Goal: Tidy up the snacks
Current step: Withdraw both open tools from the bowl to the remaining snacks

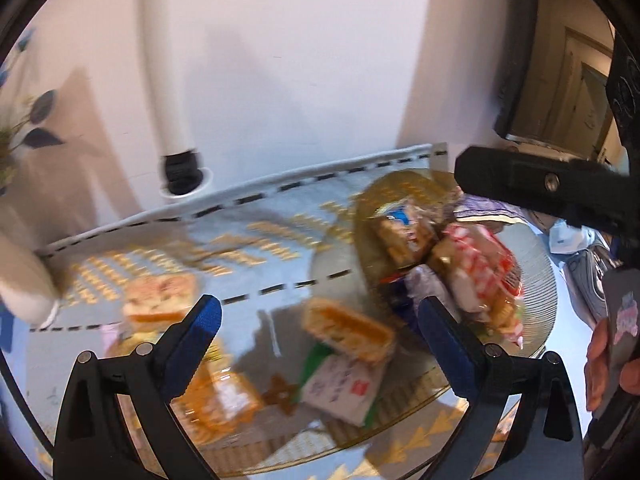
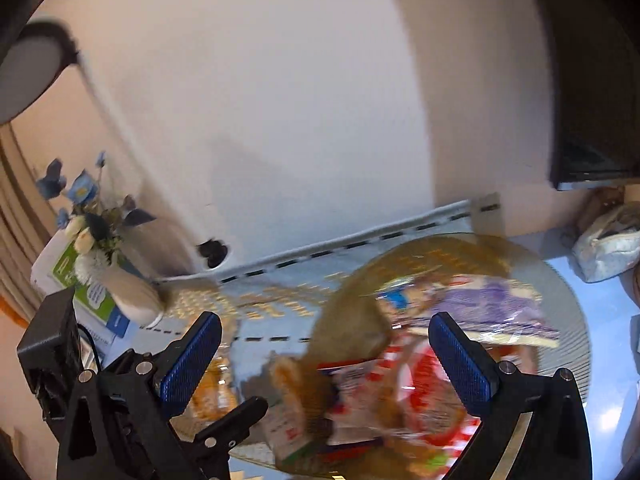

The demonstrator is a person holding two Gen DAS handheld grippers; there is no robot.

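My left gripper (image 1: 320,320) stands open over a round glass tray (image 1: 532,248), nothing between its blue pads. Beneath it lie an orange cracker pack (image 1: 348,334), a white-and-green packet (image 1: 340,392) and an orange packet (image 1: 224,400). Another orange packet (image 1: 160,300) rests on the cloth to the left. A red-and-white pack (image 1: 480,268) and a blue-topped cracker pack (image 1: 404,232) sit further back on the tray. My right gripper (image 2: 332,352) is open too, above the blurred red-and-white pack (image 2: 420,380) and a purple packet (image 2: 496,300). It shows as a black bar (image 1: 540,188) in the left wrist view.
A light blue tablecloth (image 1: 260,240) with a gold pattern runs to the wall. A vase of blue flowers (image 2: 96,248) and a green-and-white box (image 2: 80,280) stand at the left. A white pipe (image 1: 168,80) runs down the wall. A pale bag (image 2: 608,248) lies at the right.
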